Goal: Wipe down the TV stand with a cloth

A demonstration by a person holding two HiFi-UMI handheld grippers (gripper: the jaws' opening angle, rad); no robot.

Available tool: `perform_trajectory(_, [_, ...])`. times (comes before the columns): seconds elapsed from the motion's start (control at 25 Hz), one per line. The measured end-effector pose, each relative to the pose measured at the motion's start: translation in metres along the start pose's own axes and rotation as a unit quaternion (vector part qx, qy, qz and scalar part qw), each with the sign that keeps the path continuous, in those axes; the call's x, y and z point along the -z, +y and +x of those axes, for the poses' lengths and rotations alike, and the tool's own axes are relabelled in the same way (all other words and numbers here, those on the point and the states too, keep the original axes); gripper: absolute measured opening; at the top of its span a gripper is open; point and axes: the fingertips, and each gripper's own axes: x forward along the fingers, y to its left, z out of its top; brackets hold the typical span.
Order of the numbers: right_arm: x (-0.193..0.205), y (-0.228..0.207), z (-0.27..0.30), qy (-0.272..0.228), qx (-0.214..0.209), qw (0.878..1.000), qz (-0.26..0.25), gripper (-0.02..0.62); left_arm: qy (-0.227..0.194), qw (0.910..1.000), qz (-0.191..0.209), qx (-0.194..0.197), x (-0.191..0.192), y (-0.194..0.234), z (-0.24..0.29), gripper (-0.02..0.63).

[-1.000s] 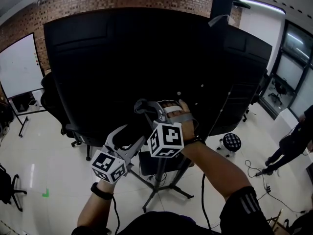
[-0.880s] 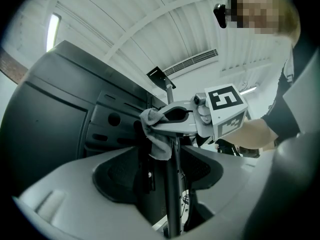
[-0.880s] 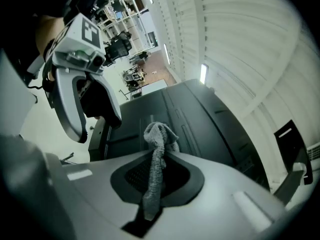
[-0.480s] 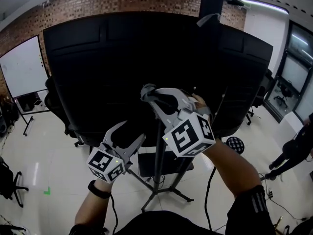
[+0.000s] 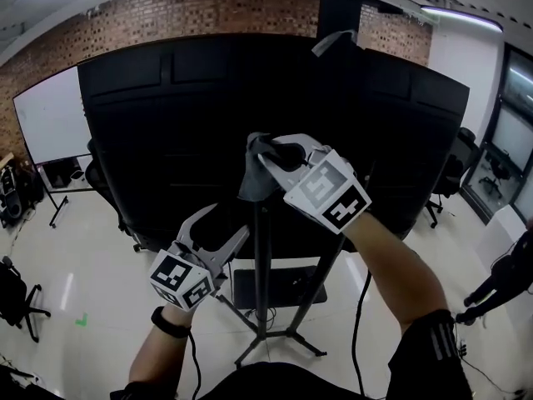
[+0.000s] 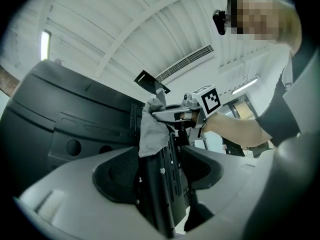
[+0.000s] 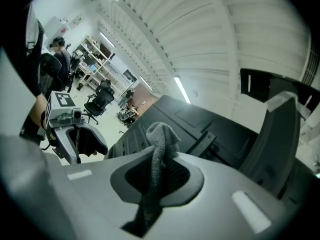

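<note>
1. Head view: a brick wall [image 5: 208,11] and a pale floor frame a big black TV [image 5: 166,140], seen from behind on its stand [image 5: 261,273]. The right gripper [image 5: 265,152] is high at the top of the stand's column, clamped on a grey cloth [image 5: 254,182] that hangs against it. The left gripper [image 5: 218,227] sits lower, just left of the column.
2. Left gripper view: the jaws are spread wide and grip nothing. The upright column stands ahead between them, with the cloth above.
3. Right gripper view: the cloth is pinched between the closed jaws, with the TV's back just beyond. The column runs straight down below the cloth, so a downward stroke looks likely. The left gripper may crowd that path.
</note>
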Motion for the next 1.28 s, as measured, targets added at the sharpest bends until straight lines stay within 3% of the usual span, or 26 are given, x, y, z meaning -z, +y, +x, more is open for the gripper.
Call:
perform_trajectory(0.16, [0.005,-0.004,-0.005,-0.007,-0.013,1.000,0.008,0.019,0.006,0.9999,0.001,-0.014,0.006,-0.005,0.006,0.287])
perform_trajectory(0.48, [0.030,-0.020,-0.020,0.001,0.011,1.000,-0.021,0.018,0.018,0.9992,0.001,-0.037,0.015,-0.014,0.011,0.284])
perform_trajectory(0.6, [0.033,-0.019,-0.028,-0.017,0.033,0.998,-0.055,0.018,0.022,0.9988,0.003,-0.045,0.020,-0.012,0.011,0.285])
perform_trajectory(0.72, [0.021,-0.006,-0.037,-0.066,0.041,0.991,-0.112,0.019,0.026,0.9981,0.002,-0.055,0.022,-0.011,0.011,0.284])
perform_trajectory(1.0, [0.026,0.048,-0.019,-0.068,0.035,0.955,-0.286,0.020,0.025,0.9969,0.002,-0.074,0.033,-0.016,0.008,0.284])
perform_trajectory(1.12, [0.036,0.057,-0.014,-0.065,0.042,0.946,-0.316,0.020,0.030,0.9958,0.001,-0.086,0.037,-0.018,0.006,0.284])
perform_trajectory(1.28, [0.050,0.066,-0.012,-0.064,0.032,0.948,-0.310,0.020,0.043,0.9939,-0.002,-0.102,0.045,-0.024,0.001,0.284])
